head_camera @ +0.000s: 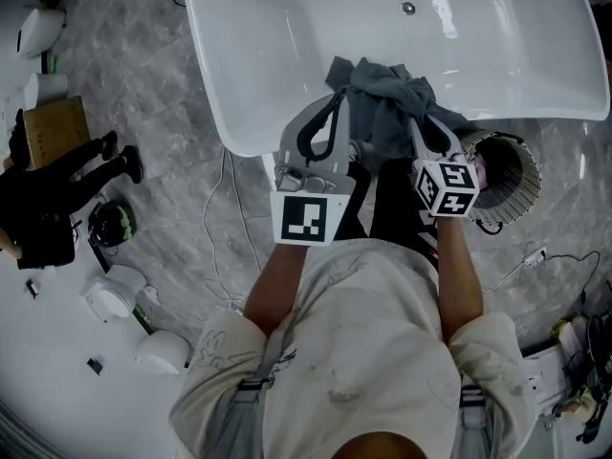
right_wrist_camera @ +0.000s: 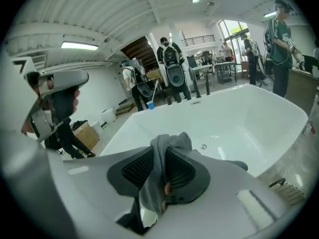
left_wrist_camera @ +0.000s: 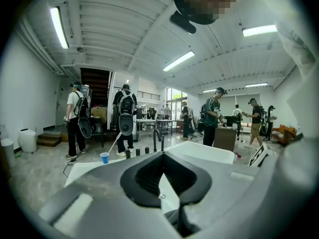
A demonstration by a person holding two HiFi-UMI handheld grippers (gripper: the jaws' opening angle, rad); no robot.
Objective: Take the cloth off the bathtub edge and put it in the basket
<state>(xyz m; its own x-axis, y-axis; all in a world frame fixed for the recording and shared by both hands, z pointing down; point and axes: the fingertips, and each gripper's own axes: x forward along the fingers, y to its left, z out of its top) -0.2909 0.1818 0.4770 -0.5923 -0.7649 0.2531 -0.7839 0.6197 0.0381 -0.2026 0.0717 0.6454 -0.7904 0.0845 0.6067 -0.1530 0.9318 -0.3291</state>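
A grey cloth (head_camera: 382, 98) hangs bunched above the near edge of the white bathtub (head_camera: 239, 132). My right gripper (head_camera: 413, 122) is shut on it; in the right gripper view the cloth (right_wrist_camera: 169, 146) is pinched between the dark pads and sticks out above them, over the tub (right_wrist_camera: 239, 118). My left gripper (head_camera: 340, 96) is at the cloth's left corner. Its tips meet in the left gripper view (left_wrist_camera: 162, 156), with a dark fold of cloth (left_wrist_camera: 182, 225) low in the gap; a grip there is not clear. The ribbed basket (head_camera: 512, 175) stands on the floor just right of my right gripper.
A person in black (head_camera: 57, 189) crouches at the left by a cardboard box (head_camera: 57, 127). Cables (head_camera: 225, 228) and white objects (head_camera: 110, 295) lie on the marble floor. A blue cup (left_wrist_camera: 104, 157) and a dark tap (left_wrist_camera: 158, 138) stand on the tub's far rim. Several people stand beyond.
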